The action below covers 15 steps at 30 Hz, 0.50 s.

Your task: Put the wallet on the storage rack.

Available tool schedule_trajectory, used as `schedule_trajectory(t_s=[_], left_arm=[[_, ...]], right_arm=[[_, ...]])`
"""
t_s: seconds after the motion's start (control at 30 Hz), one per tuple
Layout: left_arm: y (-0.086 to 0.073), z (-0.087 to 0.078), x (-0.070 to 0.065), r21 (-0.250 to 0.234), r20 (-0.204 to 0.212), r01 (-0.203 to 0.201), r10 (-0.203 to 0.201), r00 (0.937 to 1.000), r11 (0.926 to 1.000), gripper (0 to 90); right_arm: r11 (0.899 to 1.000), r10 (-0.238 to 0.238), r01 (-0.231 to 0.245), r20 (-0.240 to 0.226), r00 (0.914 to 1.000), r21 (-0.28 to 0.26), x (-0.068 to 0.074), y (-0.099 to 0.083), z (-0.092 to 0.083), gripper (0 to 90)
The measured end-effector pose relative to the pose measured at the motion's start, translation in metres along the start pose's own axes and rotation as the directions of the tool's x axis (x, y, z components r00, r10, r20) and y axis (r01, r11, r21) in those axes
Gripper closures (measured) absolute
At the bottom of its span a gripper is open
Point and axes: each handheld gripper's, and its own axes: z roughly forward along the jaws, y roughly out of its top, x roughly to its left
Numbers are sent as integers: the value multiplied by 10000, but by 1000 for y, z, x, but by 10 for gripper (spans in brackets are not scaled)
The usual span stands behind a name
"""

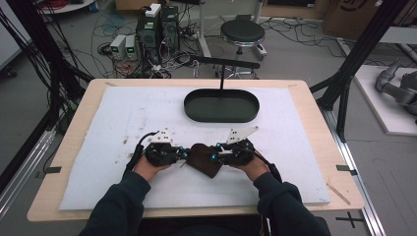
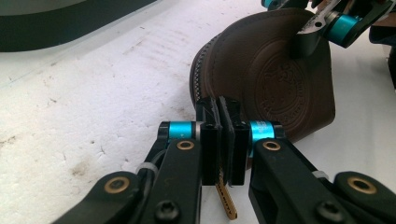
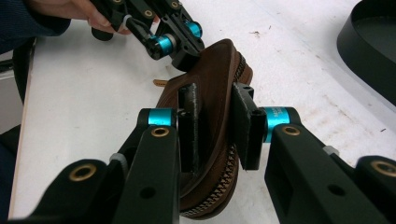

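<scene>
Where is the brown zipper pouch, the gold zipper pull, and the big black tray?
brown pouch (image 2: 280, 74), left gripper view, on its stamped round emblem.
gold zipper pull (image 2: 227, 203), left gripper view, on the tab hanging below the left tool's closed jaws.
black tray (image 1: 221, 105), high view, on its bare floor.

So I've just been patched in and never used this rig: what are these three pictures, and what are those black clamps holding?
No robot arm here: a person at a table holds a two-jaw hand tool in each hand. The high view looks down on the table; the other two come from cameras riding on each tool. The left gripper is pinched shut on a small gold zip pull. The right gripper clamps the edge of a brown leather pouch, which has a zip and a stamped round emblem. Both rest over a white mat. Behind them sits an empty black oval tray.
</scene>
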Motion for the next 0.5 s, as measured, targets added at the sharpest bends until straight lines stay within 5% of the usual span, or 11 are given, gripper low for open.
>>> schedule_trajectory(t_s=[0.27,0.43,0.5], left_arm=[[0,-1,-3,53,-51,-425,425,9991,9991,885],[1,-1,-5,-50,-66,-708,707,9975,9975,887],[1,-2,-6,-53,-91,-778,778,9969,9970,887]], right_arm=[[9995,310,-311,-239,9992,-50,-5,-2,-2,637],[9954,958,-959,-123,9953,-73,-9,-5,2,357],[9865,1637,-1635,-301,9860,82,-14,-8,5,305]])
